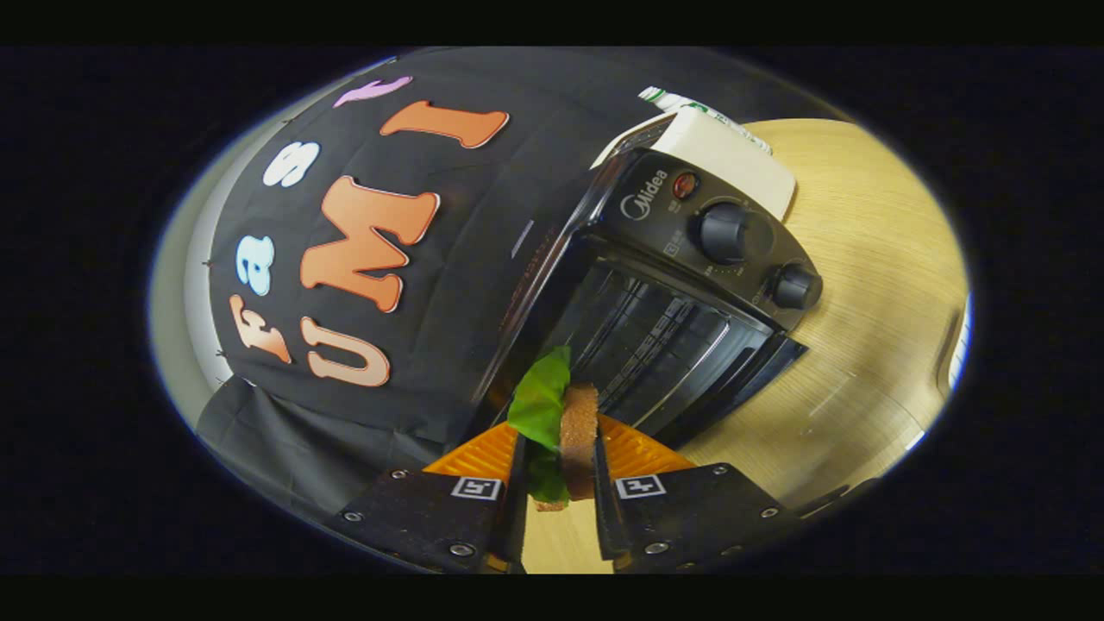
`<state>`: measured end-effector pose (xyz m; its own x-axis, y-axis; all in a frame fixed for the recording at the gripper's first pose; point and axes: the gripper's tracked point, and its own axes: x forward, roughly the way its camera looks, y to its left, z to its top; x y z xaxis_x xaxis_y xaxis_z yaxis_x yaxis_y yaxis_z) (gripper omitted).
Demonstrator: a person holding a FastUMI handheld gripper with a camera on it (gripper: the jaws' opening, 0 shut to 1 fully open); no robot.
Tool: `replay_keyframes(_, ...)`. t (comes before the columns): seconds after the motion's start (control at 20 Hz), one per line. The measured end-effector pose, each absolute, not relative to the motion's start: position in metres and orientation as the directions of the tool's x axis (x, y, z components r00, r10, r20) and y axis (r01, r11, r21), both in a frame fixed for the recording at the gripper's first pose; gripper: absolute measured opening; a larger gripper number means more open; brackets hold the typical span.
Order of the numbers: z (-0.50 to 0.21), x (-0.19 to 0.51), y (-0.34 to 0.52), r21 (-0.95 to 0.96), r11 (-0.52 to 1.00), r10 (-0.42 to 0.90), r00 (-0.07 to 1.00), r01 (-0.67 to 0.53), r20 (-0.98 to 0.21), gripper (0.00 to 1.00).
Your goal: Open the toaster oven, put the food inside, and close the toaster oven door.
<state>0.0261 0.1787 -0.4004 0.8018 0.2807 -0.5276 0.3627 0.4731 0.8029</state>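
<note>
While the tool (559, 448) pinches the sandwich (561, 423), the open toaster oven (690, 285) stands ahead.

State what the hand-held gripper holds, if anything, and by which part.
The hand-held gripper is shut on a brown bread slice with green lettuce, its fingers pressing the two flat faces at the lower half.

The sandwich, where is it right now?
In the gripper view, the sandwich is clamped between the fingers of the hand-held gripper, held above the wooden table just before the toaster oven, whose door hangs open.
</note>
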Motion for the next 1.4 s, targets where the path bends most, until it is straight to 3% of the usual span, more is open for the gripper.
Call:
replay_keyframes(0.8, -0.434, 0.059, 0.178, 0.803, 0.364, 0.110, 0.834, 0.473, -0.541, 0.35)
replay_keyframes(0.95, -0.438, 0.044, 0.184, 0.766, 0.398, 0.151, 0.788, 0.504, -0.597, 0.54)
replay_keyframes(1.1, -0.437, 0.024, 0.183, 0.724, 0.465, 0.193, 0.740, 0.510, -0.645, 0.63)
replay_keyframes(1.25, -0.435, 0.012, 0.176, 0.707, 0.506, 0.234, 0.711, 0.494, -0.664, 0.82)
replay_keyframes(1.4, -0.437, 0.022, 0.170, 0.686, 0.508, 0.223, 0.690, 0.521, -0.688, 0.84)
